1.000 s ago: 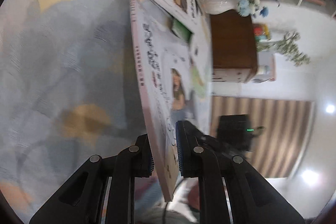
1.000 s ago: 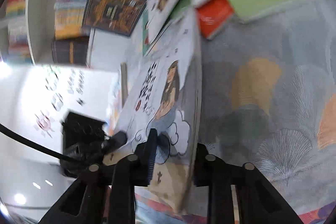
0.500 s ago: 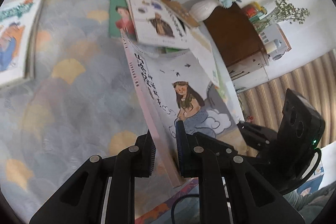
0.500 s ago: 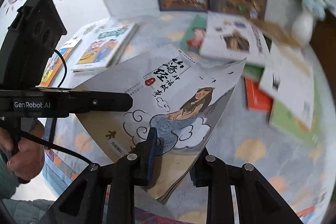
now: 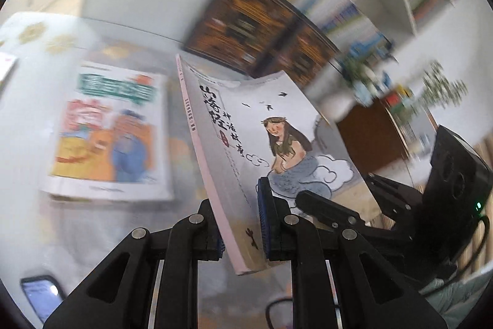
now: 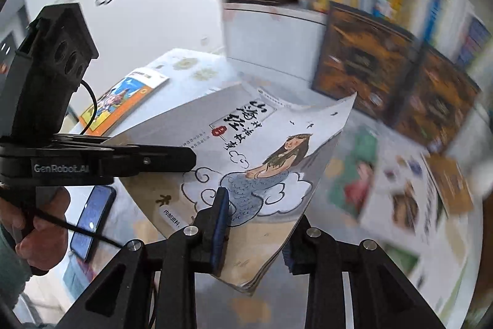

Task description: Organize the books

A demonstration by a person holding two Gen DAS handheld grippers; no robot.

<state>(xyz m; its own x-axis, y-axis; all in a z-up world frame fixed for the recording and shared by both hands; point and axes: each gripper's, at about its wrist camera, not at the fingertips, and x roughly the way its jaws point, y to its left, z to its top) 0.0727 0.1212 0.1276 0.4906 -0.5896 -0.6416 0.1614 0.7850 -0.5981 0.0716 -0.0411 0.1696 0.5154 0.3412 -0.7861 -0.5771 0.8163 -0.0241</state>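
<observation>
Paperback (image 5: pixel 265 144) with a mermaid on its cover fills the middle of the left wrist view, lifted off the patterned cloth (image 5: pixel 27 119) and tilted, spine to the left. The left gripper (image 5: pixel 240 224) is clamped on its near bottom edge by the spine, one pad on the cover and one behind. The right gripper (image 5: pixel 354 211) reaches in from the right at the same bottom edge. A colourful picture book (image 5: pixel 107 131) lies flat on the cloth to the left, blurred, and a phone (image 5: pixel 40 295) sits near the lower left corner.

In the right wrist view the paperback (image 6: pixel 246 156) hangs between the right gripper's (image 6: pixel 255 236) jaws, which are opening; the blue pad sits against the cover, while the far pad is hidden behind the page edges. The left gripper (image 6: pixel 148 159) holds the spine side, a hand (image 6: pixel 37 224) below it. Two dark hardbacks (image 6: pixel 397 82) lean against the shelf unit behind.

The book looks light and floppy: its free corner curls upward. A grip near the spine should keep it stiffest; the loose page edges would likely fan or slip.
</observation>
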